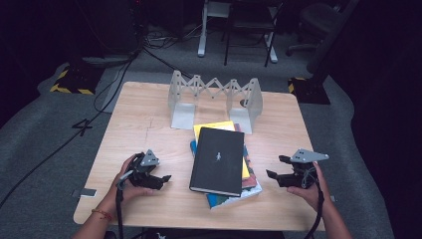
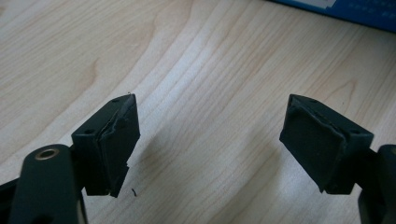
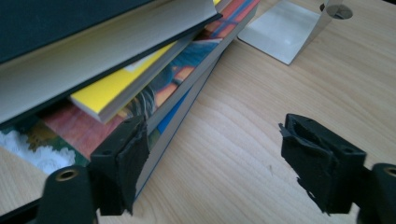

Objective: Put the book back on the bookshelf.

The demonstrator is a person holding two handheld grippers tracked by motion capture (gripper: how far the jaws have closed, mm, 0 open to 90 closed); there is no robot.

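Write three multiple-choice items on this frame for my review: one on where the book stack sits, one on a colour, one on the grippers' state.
1. Where does the stack of books lie relative to the metal book rack?
A. On the near side of it, on the table
B. Inside it, upright
C. On the floor

2. What colour is the cover of the top book?
A. Red
B. Black
C. White

3. How do the left gripper and right gripper stand?
A. Both clamp a book
B. One holds the rack
C. Both open, holding nothing

Answers:
1 A, the stack lies flat in front of the rack.
2 B, the high view shows a black cover.
3 C, bare wood shows between each pair of jaws.
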